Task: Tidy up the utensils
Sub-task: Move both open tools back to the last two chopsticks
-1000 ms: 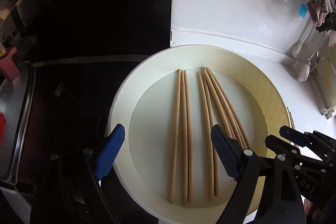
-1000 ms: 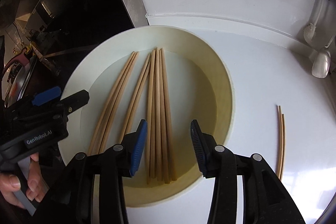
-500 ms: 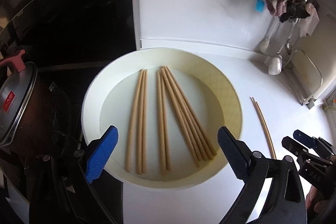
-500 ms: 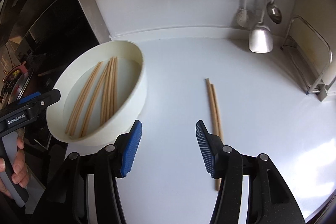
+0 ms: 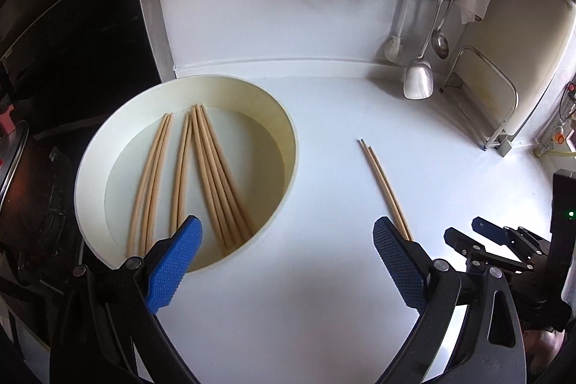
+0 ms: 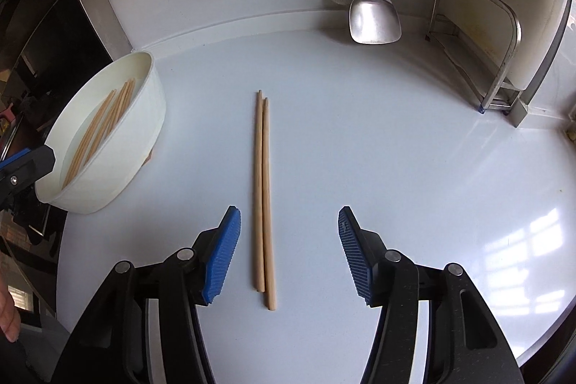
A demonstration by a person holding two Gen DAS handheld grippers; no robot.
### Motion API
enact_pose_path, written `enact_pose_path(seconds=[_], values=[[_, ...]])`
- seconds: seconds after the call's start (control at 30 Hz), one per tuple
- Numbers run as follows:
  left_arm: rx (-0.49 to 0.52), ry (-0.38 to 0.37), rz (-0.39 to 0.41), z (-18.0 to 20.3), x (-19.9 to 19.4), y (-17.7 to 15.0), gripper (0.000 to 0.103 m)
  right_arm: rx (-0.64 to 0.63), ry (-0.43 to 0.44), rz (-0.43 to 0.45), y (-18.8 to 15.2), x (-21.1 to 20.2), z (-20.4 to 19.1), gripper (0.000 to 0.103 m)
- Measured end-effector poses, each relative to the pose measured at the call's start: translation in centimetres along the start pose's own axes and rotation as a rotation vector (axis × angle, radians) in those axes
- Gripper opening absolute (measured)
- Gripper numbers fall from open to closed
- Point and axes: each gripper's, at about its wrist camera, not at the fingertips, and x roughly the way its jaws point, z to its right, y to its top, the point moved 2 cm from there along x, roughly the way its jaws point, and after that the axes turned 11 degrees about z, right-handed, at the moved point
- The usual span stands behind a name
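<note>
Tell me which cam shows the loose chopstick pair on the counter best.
Right wrist: the chopstick pair lies centred and shown whole, tip to butt. Left wrist shows the pair off to the right, butt ends hidden behind a pad.

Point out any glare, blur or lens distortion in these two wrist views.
Right wrist view: window glare lies on the white counter at lower right; the fisheye bends its back edge into an arc; the pair of chopsticks is sharp. Left wrist view: the chopsticks in the basin look slightly smeared, the left side is nearly black, and the corners vignette.
</note>
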Motion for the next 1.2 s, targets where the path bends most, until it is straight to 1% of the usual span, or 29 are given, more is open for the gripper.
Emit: enact_pose_path(seconds=[0.2,0.4,0.57,0.73,0.9,1.2], values=[[-0.004,0.034,0.012,1.4,-0.4,-1.4,0.094,-0.029,0.029,-0.02,-1.5,2.6,0.0,0.054],[-0.026,0.078,0.021,1.7,0.2,-2.3,0.095,-0.057,0.019,0.028,-1.6,4.0,0.0,0.054],[-0.056,0.065,0.072,2.4,0.4,-2.1,0.095,-0.051,0.035,0.061,-1.4,4.7,0.1,0.054],[-0.051,0.048,0.12,3.4,1.1,-2.4,0.095,-0.079,0.025,0.085,-2.0,5.2,0.1,0.054],[-0.039,0.065,0.097,3.8,2.3,-3.1,0.095,-0.096,0.021,0.1,-2.4,5.3,0.3,0.054],[-0.047,0.071,0.081,4.5,3.1,-3.5,0.095,-0.12,0.033,0.105,-2.7,5.1,-0.2,0.054]])
